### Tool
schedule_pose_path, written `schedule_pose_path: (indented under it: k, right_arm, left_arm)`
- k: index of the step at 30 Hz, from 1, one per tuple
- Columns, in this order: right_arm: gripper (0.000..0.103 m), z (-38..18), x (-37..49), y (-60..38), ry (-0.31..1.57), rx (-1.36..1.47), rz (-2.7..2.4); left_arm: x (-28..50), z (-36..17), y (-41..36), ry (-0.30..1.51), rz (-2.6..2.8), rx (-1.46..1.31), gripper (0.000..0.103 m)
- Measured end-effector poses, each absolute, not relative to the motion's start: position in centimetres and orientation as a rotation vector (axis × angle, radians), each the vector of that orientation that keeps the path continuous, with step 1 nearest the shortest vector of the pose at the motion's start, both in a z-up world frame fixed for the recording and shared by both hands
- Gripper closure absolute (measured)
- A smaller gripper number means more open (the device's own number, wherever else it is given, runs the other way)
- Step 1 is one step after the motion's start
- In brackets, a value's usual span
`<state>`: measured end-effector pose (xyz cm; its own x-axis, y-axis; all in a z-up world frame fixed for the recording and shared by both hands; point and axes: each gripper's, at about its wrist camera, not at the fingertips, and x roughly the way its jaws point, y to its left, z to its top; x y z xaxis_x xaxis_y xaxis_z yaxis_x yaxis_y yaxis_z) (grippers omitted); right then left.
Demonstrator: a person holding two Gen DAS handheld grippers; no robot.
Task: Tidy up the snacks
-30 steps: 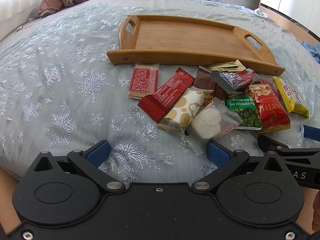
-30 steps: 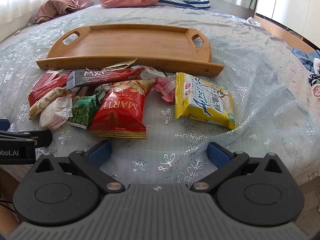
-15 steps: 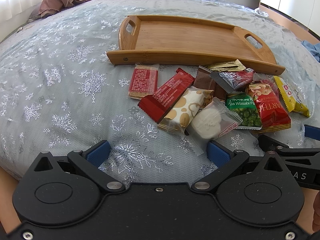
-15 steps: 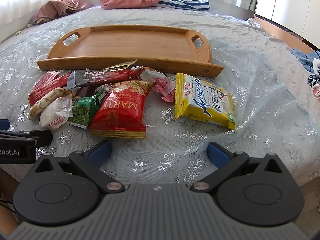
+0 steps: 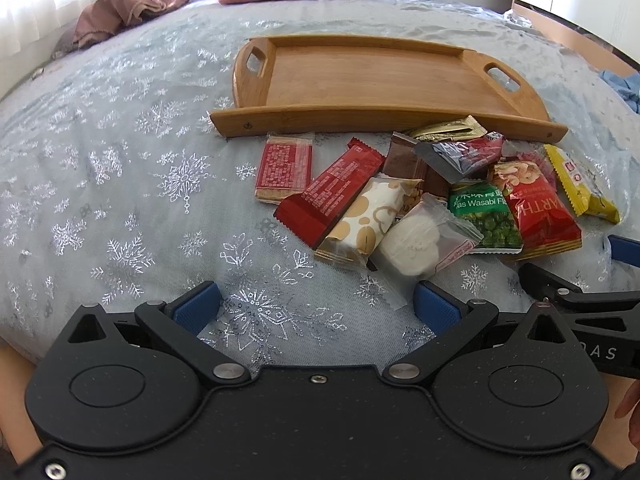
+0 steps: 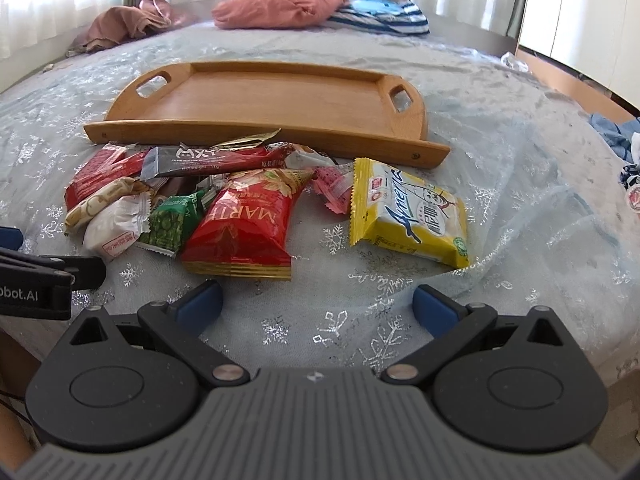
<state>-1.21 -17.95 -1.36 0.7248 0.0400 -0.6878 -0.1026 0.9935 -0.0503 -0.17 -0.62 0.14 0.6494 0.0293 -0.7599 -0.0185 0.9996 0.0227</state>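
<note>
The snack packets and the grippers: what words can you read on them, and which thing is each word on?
"MARTH", cut off: big red bag.
"Ameria": yellow packet.
"MXT" and "Net Weight: 17g": dark bar.
"as Wasabi Fl", cut off: green pea packet.
"bot.AI", cut off: left gripper.
"AS", cut off: right gripper.
Fine print on the flat red packets is too small to read.

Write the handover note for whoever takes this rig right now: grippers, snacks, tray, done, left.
Left gripper: open, holding nothing, low over the bedspread in front of the snack pile.
Right gripper: open, holding nothing, near the red Marth bag and the yellow packet.
Wooden tray: behind the snacks, nothing in it.
Snacks: all loose in a heap in front of the tray's near rim, including the wasabi peas and the white pastry packet.
Done: nothing placed.
Left: move every snack onto the tray.
</note>
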Motion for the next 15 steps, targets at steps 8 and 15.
schedule_pose_path:
  k: [8, 15]
  right_arm:
    - [0.0, -1.4, -1.5, -18.0, 0.739, -0.07, 0.077]
    - [0.01, 0.1, -3.8, -18.6, 0.652, -0.022, 0.134]
  left_arm:
    - [0.0, 0.4, -0.2, 0.883, 0.02, -0.018, 0.0]
    - [-1.6, 2.6, 0.2, 0.82, -0.064, -0.085, 0.029]
